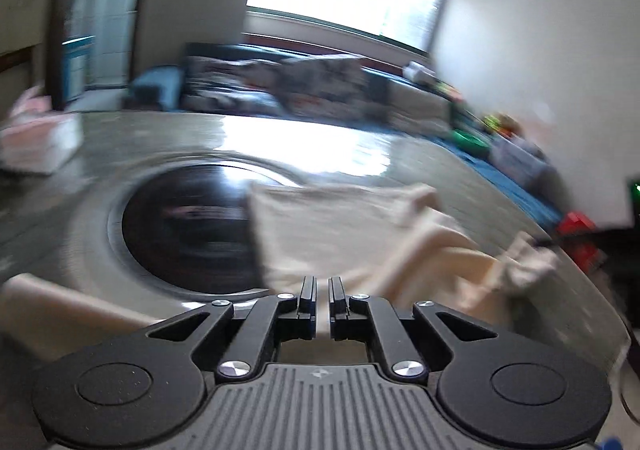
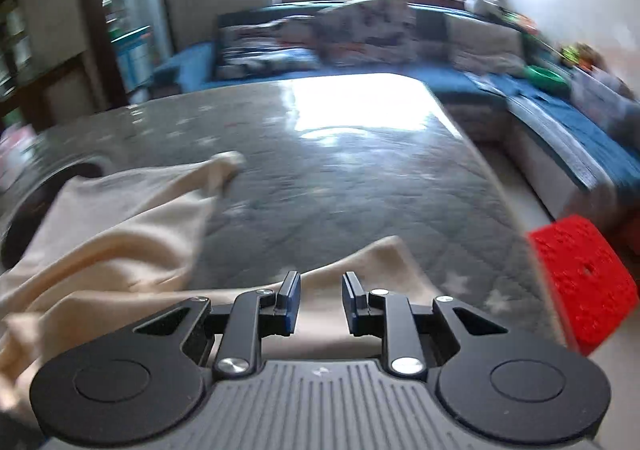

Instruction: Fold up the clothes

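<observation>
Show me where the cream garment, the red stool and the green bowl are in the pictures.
cream garment [image 2: 120,234], right wrist view, on its broad folded middle.
red stool [image 2: 584,286], right wrist view, on its perforated top.
green bowl [image 2: 546,74], right wrist view, on its rim.

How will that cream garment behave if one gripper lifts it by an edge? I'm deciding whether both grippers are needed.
The cream garment looks soft and floppy: it lies in loose folds and bunches on the grey quilted table cover, so it would likely sag and drape. It seems thin and light. The left gripper is nearly closed over its edge.
</observation>
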`<state>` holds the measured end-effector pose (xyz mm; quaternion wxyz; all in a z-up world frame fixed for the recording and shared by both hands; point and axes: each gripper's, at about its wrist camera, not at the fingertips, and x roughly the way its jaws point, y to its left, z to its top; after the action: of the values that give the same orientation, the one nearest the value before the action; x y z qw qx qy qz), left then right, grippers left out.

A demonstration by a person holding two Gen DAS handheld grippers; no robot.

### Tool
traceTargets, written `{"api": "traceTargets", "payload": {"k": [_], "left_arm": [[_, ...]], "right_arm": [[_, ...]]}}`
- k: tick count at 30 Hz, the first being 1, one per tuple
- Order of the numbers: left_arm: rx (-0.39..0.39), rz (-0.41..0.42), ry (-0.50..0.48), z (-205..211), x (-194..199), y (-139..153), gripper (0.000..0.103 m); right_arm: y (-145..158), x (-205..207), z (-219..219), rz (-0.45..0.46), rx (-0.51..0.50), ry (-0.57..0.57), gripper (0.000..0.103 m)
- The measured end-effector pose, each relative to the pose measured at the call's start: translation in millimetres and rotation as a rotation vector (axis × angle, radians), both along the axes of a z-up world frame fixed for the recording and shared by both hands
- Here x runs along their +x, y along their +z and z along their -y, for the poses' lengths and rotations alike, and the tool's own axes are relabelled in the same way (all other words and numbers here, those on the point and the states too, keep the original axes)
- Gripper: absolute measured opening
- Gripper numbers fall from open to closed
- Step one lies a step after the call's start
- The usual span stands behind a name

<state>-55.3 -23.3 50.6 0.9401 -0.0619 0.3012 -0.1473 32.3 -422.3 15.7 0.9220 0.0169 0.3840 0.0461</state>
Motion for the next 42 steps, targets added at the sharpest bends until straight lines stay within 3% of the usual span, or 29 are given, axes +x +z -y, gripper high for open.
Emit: {"api": "traceTargets", "payload": {"k": [5,8,12,13,15,18,25,28,30,37,40,42], "left_arm": [[0.046,0.007,-0.146,39.1,3.8,0.2,0.015],[0.073,0.01,-0.189,52.5,2.4,-1.6,0.028],[0.102,0.002,-0.231,62.4,-0.2,-7.4,0.029],[0.106,-0.003,-0.239,63.8,-0.7,-8.8,0.029],[0.11,-0.009,-0.247,67.5,0.7,-10.8,0.029],[0.11,-0.011,-0.258,67.8,-0.8,-10.8,0.029],[0.126,-0.018,-0.278,71.8,1.4,-13.8,0.029],[0.122,-0.012,-0.285,73.7,0.5,-13.3,0.029],[0.12,-0.005,-0.29,74.8,-0.8,-11.9,0.029],[0.123,0.006,-0.295,73.2,-0.5,-8.7,0.029],[0.122,0.003,-0.302,74.5,0.4,-10.3,0.029],[0.122,0.0,-0.307,76.6,0.8,-11.8,0.029]], "right_arm": [[-14.1,23.3,4.2,-0.011,-0.026,-0.047,0.028],[-21.4,37.2,4.5,-0.028,-0.073,-0.066,0.029],[-27.2,39.6,0.4,-0.019,-0.106,-0.063,0.029],[-27.5,39.6,-0.4,-0.017,-0.113,-0.061,0.028],[-27.2,39.6,-2.0,-0.013,-0.13,-0.055,0.013],[-21.5,41.3,-0.6,-0.001,-0.135,-0.047,0.001],[7.6,30.0,8.9,0.065,-0.128,-0.042,0.0],[6.9,31.3,9.9,0.04,-0.129,-0.034,0.011],[0.5,34.1,9.5,0.018,-0.131,-0.027,0.029],[-23.2,45.0,7.3,-0.035,-0.127,-0.039,0.032],[-24.2,46.7,8.1,-0.036,-0.103,-0.028,0.025],[-24.5,47.3,7.1,-0.037,-0.094,-0.012,0.011]]}}
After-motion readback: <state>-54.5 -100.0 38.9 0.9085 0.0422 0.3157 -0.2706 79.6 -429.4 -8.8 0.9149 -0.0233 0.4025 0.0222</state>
